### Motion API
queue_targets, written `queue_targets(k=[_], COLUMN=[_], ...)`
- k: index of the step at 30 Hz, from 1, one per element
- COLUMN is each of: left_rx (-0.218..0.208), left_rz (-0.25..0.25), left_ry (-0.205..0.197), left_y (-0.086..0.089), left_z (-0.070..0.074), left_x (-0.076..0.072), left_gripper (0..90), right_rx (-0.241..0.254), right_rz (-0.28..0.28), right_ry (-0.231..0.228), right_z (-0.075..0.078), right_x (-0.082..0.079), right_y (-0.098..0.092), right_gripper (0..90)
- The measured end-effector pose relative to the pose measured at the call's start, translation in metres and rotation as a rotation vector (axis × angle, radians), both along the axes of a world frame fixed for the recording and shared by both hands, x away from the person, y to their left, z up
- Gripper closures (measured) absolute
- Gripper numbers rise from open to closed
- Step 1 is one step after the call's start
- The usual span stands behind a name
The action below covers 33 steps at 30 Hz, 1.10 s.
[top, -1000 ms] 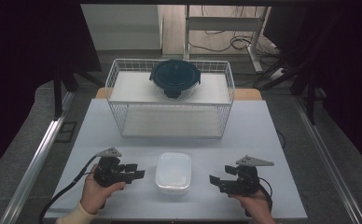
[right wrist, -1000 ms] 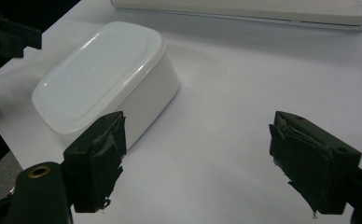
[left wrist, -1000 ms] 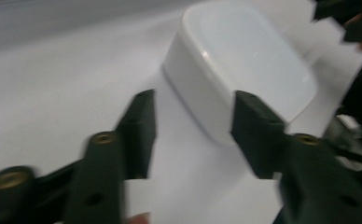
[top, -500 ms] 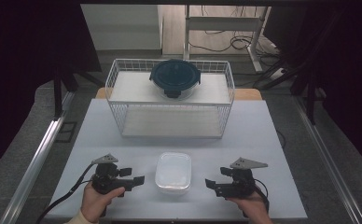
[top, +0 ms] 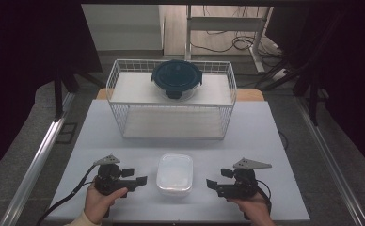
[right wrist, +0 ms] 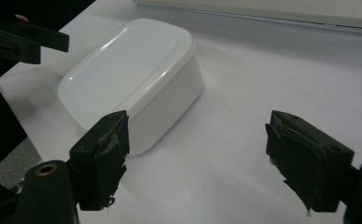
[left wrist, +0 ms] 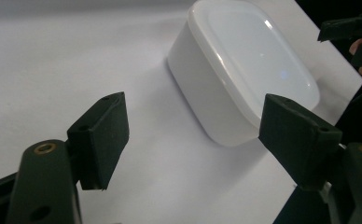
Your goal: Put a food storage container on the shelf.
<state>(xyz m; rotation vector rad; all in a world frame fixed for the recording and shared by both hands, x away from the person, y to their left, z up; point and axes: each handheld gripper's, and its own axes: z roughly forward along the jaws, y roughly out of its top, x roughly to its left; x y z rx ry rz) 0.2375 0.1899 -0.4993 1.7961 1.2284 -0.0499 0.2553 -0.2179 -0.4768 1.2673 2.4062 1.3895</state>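
Observation:
A white rectangular lidded container (top: 174,173) lies near the table's front edge, between my two grippers. My left gripper (top: 134,176) rests on the table to its left and points at it. Its jaws have just been opening and stand open with nothing between them. In the left gripper view the container (left wrist: 244,70) sits ahead and to the right of the left gripper (left wrist: 193,116). My right gripper (top: 218,178) lies to the container's right. Its jaws have just been closing a little and are open and empty. The right gripper view shows the container (right wrist: 132,79) ahead-left of the right gripper (right wrist: 200,128).
A white wire basket (top: 171,101) stands at the back of the table with a dark blue round lidded container (top: 176,77) on its upper shelf. Bare white tabletop (top: 171,146) lies between basket and container. A metal rail (top: 39,155) runs along the left.
The left gripper's jaws have spread a little wider and the right gripper's have drawn in slightly. Both hands and the white container stay where they were.

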Motion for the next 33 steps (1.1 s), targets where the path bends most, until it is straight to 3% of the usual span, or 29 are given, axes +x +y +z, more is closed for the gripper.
queue_targets(k=[4, 12, 20, 23, 24, 25, 29, 31, 33], left_rx=[-0.036, -0.059, -0.146, -0.213, -0.213, -0.185, -0.177, -0.18, -0.156], left_rz=[-0.015, -0.014, -0.026, -0.01, -0.01, -0.014, -0.052, -0.073, -0.085], left_ry=[0.029, 0.049, 0.106, 0.145, 0.145, 0.138, 0.128, 0.143, 0.153], left_y=[-0.002, -0.001, -0.002, -0.001, -0.001, -0.004, -0.015, -0.02, -0.022], left_z=[-0.002, -0.003, -0.006, -0.007, -0.007, -0.004, 0.001, -0.002, -0.006], left_x=[0.002, 0.008, 0.023, 0.036, 0.036, 0.042, 0.048, 0.048, 0.048], left_gripper=[23.9, 24.2, 31.0, 33.3, 33.8, 33.7, 33.8, 35.3, 36.7], right_rx=[0.018, 0.051, 0.116, 0.104, 0.104, 0.093, 0.081, 0.096, 0.094], right_rz=[-0.013, -0.005, -0.008, -0.015, -0.015, -0.014, -0.019, -0.041, -0.047], right_ry=[0.009, 0.041, 0.119, 0.142, 0.142, 0.153, 0.174, 0.198, 0.211], right_z=[0.0, 0.0, 0.001, 0.001, 0.001, 0.001, -0.001, -0.005, -0.008], right_x=[0.002, 0.003, 0.013, 0.02, 0.02, 0.025, 0.033, 0.038, 0.038], right_y=[0.001, 0.004, 0.019, 0.03, 0.03, 0.039, 0.051, 0.057, 0.059], right_gripper=[22.6, 25.0, 27.4, 29.3, 29.3, 29.8, 30.2, 30.8, 31.5])
